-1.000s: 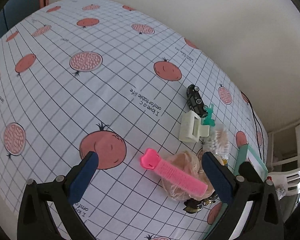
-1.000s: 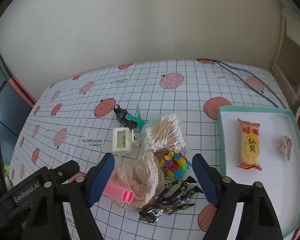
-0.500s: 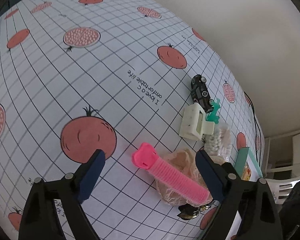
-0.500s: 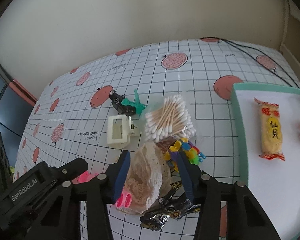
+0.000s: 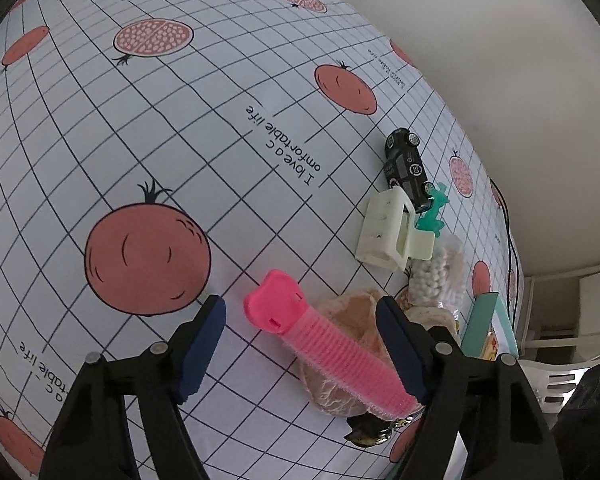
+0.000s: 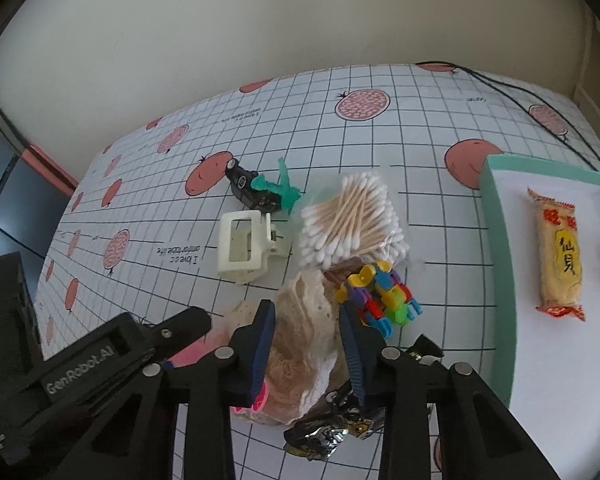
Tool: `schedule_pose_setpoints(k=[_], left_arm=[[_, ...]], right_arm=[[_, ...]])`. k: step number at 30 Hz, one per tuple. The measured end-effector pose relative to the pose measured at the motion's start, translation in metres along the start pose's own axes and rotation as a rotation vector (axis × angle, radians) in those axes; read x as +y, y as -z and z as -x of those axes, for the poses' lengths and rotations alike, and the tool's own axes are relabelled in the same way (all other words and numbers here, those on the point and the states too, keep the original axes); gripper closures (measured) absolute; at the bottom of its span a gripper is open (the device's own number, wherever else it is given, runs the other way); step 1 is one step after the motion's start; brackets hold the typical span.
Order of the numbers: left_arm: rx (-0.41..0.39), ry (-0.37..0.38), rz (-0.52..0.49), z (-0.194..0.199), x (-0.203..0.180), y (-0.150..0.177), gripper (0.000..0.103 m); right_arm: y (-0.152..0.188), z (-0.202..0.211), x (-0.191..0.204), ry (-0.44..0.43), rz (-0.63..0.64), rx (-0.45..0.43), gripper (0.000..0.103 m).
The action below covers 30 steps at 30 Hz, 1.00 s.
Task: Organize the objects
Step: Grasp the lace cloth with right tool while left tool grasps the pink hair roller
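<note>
A pink ribbed hair roller (image 5: 320, 344) lies on the pomegranate-print tablecloth, its far end resting on a beige lace cloth (image 5: 352, 316). My left gripper (image 5: 300, 306) is open and straddles the roller's flat head without touching it. In the right wrist view my right gripper (image 6: 305, 312) has narrowed onto the lace cloth (image 6: 304, 344), and both fingers press into its folds. The roller's end (image 6: 260, 398) peeks out under the left finger, and the left gripper's body (image 6: 80, 364) sits just to the left.
Around the cloth lie a bag of cotton swabs (image 6: 352, 220), a white hair claw (image 6: 244, 244), a black toy car (image 6: 246, 188), a green toy (image 6: 282, 188), colourful clips (image 6: 380, 296) and dark foil wrappers (image 6: 328, 436). A teal tray (image 6: 496, 264) at right holds a snack packet (image 6: 560, 252).
My right gripper moved down onto the lace cloth and its jaws closed in from wide open. My left gripper advanced towards the pink roller and narrowed somewhat.
</note>
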State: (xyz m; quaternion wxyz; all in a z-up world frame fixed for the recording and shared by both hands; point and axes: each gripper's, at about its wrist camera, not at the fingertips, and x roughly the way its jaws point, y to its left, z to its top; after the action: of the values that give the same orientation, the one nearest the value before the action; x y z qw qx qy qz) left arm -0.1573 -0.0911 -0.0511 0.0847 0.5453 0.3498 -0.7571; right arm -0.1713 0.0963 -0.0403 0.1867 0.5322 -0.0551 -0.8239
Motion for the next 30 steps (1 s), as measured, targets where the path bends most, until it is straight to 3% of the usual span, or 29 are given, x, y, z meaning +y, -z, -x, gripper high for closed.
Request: schedule_pose_setpoints(k=[6,9,22,30], left_arm=[[-0.009,-0.014,-0.011,-0.001,-0.005,0.001,0.027],[-0.014,-0.027,-0.014,-0.001,-0.005,0.001,0.043],[-0.042,-0.016,0.012,0.001,0.002,0.009,0.067],[-0.045,0.003,0.015,0.008,0.004,0.011,0.068]], right_arm=[[0.004,-0.01,-0.001,-0.003,0.001,0.026,0.075],[0.005,-0.013,0.0,-0.002,-0.003,0.029,0.076],[0.007,-0.021,0.001,-0.003,0.004,0.042,0.078],[0.008,-0.019,0.001,-0.006,-0.001,0.031,0.084]])
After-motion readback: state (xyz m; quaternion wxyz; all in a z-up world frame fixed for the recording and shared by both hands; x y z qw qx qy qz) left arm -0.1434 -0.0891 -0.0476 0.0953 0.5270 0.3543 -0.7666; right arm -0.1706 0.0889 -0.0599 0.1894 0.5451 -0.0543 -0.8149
